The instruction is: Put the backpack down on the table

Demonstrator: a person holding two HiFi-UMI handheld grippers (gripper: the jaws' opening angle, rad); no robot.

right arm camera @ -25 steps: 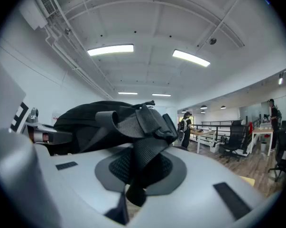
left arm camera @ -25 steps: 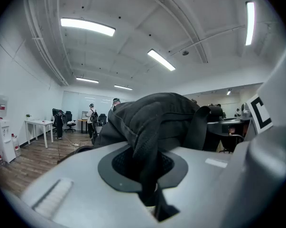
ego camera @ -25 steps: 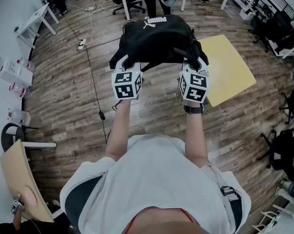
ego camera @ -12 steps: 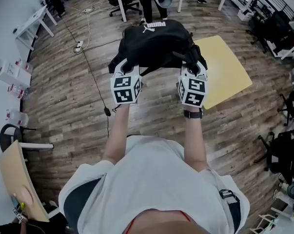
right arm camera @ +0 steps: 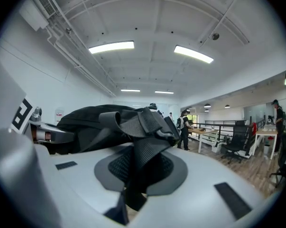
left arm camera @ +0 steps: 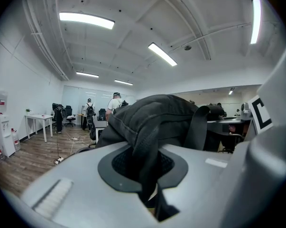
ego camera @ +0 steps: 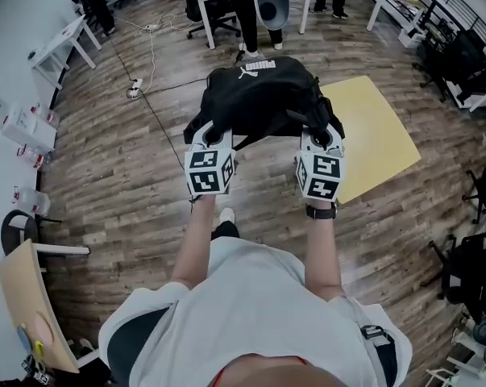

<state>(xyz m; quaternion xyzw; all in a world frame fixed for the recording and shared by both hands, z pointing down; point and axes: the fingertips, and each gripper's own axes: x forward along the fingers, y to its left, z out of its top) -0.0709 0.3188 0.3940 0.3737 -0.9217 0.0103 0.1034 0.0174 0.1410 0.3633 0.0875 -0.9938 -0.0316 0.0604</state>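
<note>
Both grippers are carrying the black backpack (ego camera: pixel 259 95) out front. The left gripper (ego camera: pixel 209 134) is pinching the left shoulder strap (left arm camera: pixel 146 160), its jaws pressing nearly together on the dark webbing. The right gripper (ego camera: pixel 321 135) is clamping the right shoulder strap (right arm camera: pixel 139 167) the same way. The bag is bulging just beyond both sets of jaws, held up mostly over the wooden floor (ego camera: pixel 122 160). In the head view its right side is meeting the left edge of the yellow counter (ego camera: pixel 380 131). Both forearms are reaching straight forward, side by side. The grippers are pointing roughly level, marker cubes facing up.
</note>
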